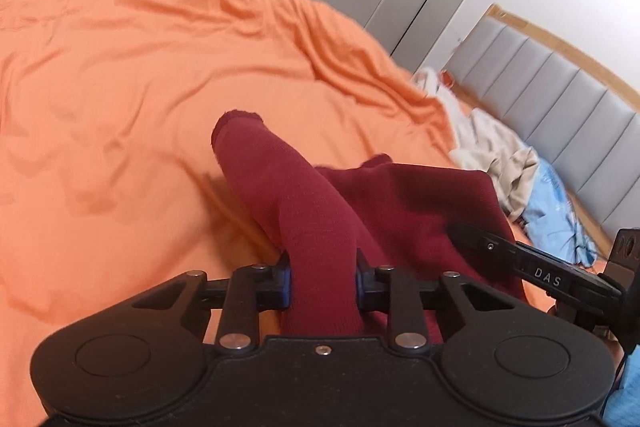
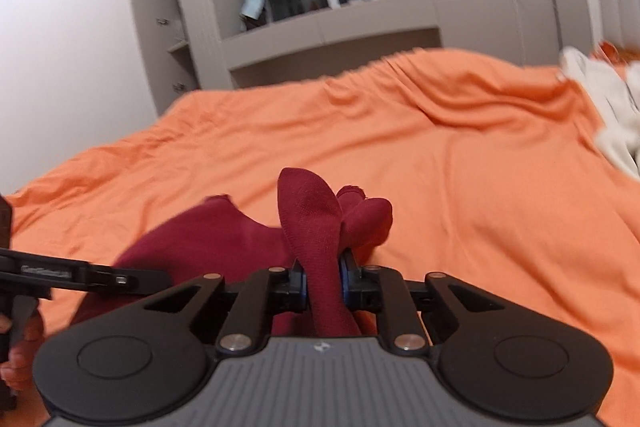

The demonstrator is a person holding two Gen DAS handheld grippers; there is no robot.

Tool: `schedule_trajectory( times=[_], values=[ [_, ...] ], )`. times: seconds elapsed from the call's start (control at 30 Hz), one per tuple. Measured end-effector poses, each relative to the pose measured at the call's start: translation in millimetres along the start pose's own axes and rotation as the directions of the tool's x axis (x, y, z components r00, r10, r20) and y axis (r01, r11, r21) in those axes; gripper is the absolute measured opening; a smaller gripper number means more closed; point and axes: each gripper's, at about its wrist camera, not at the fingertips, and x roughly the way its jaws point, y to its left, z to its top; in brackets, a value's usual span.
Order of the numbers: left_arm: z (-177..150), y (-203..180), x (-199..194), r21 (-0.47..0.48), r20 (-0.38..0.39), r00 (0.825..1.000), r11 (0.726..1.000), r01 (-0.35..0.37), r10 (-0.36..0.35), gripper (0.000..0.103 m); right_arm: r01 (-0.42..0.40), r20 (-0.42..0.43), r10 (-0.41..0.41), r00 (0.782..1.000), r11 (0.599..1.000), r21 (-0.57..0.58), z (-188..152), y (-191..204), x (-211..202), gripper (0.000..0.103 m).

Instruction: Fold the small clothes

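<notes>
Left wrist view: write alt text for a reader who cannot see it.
The left tongs are shut on a maroon sock above an orange bedsheet. The right tongs reach in beside it; pale clothes lie beyond.

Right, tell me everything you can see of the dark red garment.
The dark red garment is a fine-knit, stretchy-looking piece, small and crumpled on the orange bedsheet. Two narrow tube-like ends rise from it: the left tongs are shut on one, which ends in an open hem, and the right tongs are shut on another, which ends rounded. The rest lies bunched on the sheet between the two tongs. What kind of garment it is cannot be told.
</notes>
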Motion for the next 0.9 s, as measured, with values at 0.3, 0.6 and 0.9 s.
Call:
schedule_trajectory(
  times=[0.3, 0.6, 0.9],
  values=[
    [24.9, 18.1, -53.0, -0.068, 0.137, 0.990, 0.997, -0.025, 0.034, 0.028, -0.124, 0.026, 0.124, 0.992, 0.992, 0.002, 21.6, 30.1, 11.1, 0.016],
    [28.7, 58.0, -75.7, -0.177, 0.152, 0.981, 0.980, -0.096, 0.123, 0.029, -0.196, -0.036, 0.196, 0.980, 0.981, 0.001, 23.4, 48.7, 53.4, 0.016],
    [17.8, 88.1, -57.5, -0.206, 0.007, 0.978, 0.958, -0.201, 0.207, 0.034, -0.100, -0.158, 0.098, 0.983, 0.995, -0.004, -4.8, 46.5, 85.4, 0.037]
  ],
)
